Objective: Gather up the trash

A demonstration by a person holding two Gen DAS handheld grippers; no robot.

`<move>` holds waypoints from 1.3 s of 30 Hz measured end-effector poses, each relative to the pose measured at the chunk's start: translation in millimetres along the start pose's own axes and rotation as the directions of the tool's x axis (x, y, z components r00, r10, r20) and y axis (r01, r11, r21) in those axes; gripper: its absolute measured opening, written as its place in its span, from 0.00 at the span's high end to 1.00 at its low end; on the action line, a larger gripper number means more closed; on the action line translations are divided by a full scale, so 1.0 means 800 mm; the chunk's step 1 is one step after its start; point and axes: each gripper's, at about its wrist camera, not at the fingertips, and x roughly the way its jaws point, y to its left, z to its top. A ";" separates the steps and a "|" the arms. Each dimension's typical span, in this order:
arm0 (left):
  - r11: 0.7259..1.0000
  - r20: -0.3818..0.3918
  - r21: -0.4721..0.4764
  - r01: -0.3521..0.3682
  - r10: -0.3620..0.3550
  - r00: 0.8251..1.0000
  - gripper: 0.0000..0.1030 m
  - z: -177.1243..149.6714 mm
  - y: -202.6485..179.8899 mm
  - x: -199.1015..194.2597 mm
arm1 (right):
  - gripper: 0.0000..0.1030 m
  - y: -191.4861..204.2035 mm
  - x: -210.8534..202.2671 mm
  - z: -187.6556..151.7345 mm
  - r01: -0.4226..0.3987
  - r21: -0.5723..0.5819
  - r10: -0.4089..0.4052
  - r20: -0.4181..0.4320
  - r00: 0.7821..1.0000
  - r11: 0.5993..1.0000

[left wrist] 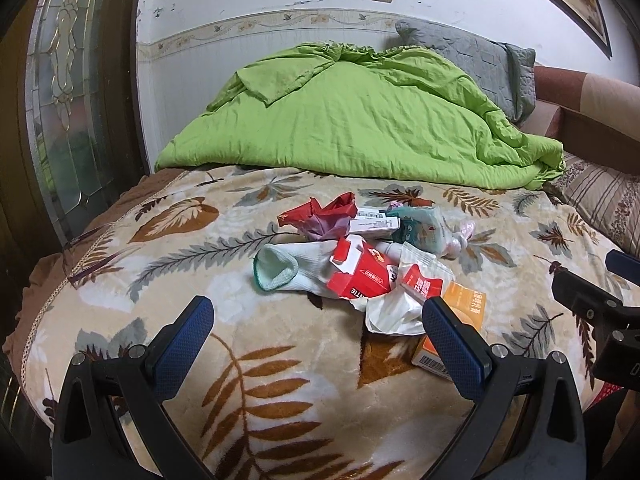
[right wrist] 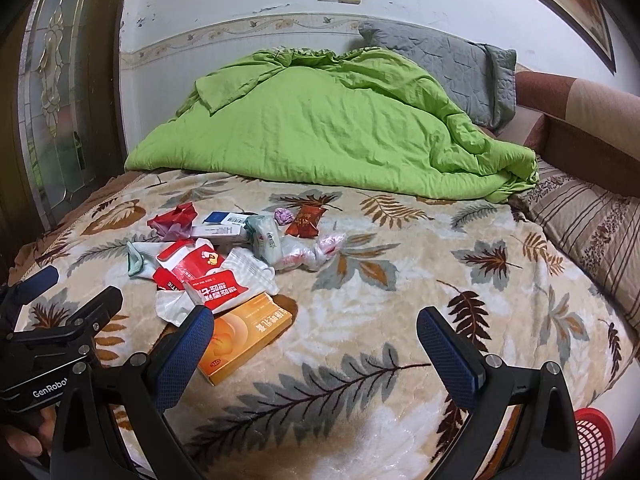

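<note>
Both claws — left (left wrist: pixel 318 322) and right (right wrist: pixel 316 330) — hover spread and empty short of the trash (right wrist: pixel 212 264) heaped mid-bed (right wrist: pixel 400 320), likely lining up a first pick for the red basket (right wrist: pixel 594 438).

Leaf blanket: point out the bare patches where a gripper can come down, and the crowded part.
Free: the leaf blanket right of the orange box, out to the striped pillow; also the near-left stretch before the sock. Crowded: the wrapper pile mid-left, under the green duvet.
</note>
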 end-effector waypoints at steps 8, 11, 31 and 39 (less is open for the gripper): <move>1.000 -0.001 -0.007 -0.002 0.002 1.000 0.00 -0.001 0.003 0.001 | 0.00 -0.002 0.000 0.000 0.001 0.000 -0.001 0.001 1.000 1.000; 1.000 -0.001 -0.007 -0.002 0.002 1.000 0.00 -0.001 0.002 0.001 | 0.00 -0.004 -0.001 0.000 0.003 0.003 -0.003 0.001 1.000 1.000; 1.000 0.002 -0.018 0.012 -0.012 1.000 0.00 0.000 0.003 -0.003 | 0.03 -0.012 -0.003 -0.001 -0.039 0.028 0.039 -0.001 0.999 0.999; 0.994 -0.041 -0.085 0.068 -0.071 0.997 0.12 0.000 0.016 0.005 | 0.11 -0.004 0.012 -0.002 -0.227 0.060 0.231 -0.061 0.971 0.972</move>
